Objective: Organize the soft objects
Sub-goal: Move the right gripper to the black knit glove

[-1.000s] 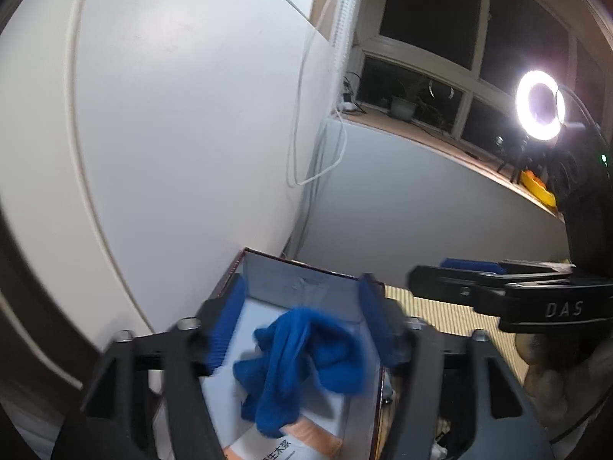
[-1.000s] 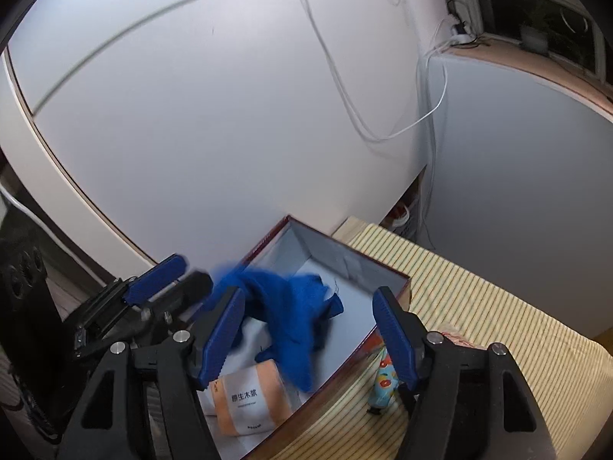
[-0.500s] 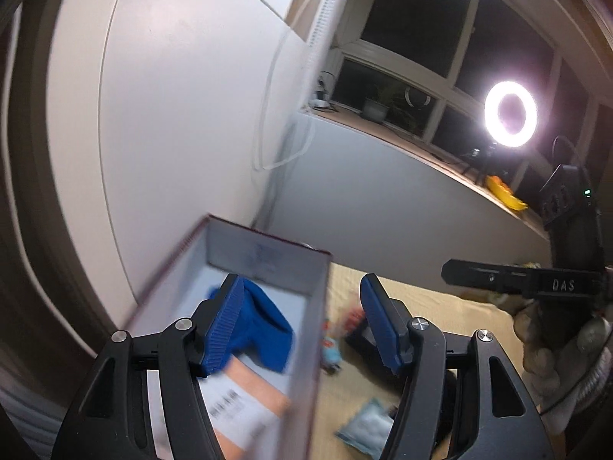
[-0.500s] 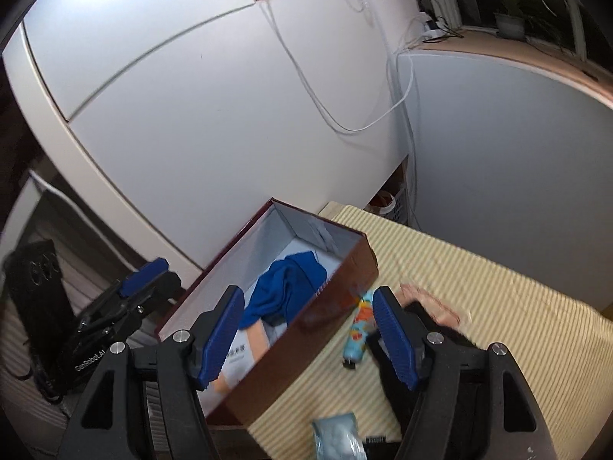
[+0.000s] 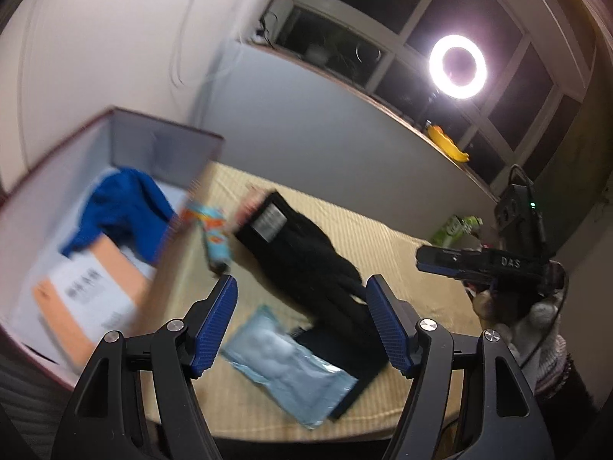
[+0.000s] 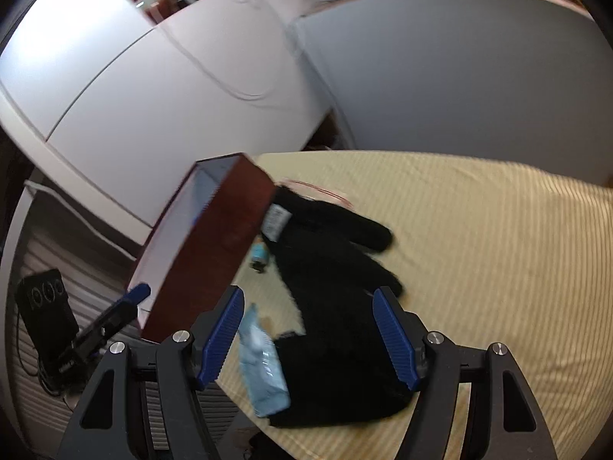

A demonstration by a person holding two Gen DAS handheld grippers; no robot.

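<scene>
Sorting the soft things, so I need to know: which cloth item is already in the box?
The blue cloth: it lies inside the box, while the black gloves lie outside it on the striped tabletop.

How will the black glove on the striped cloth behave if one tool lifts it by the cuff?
The black glove lies flat and limp, so it would probably droop. Its knit looks fuzzy, so likely grippy and light.

A home room: ring light [image 5: 457,66], dark window [image 5: 367,7], cloth-covered table [image 6: 479,230]
</scene>
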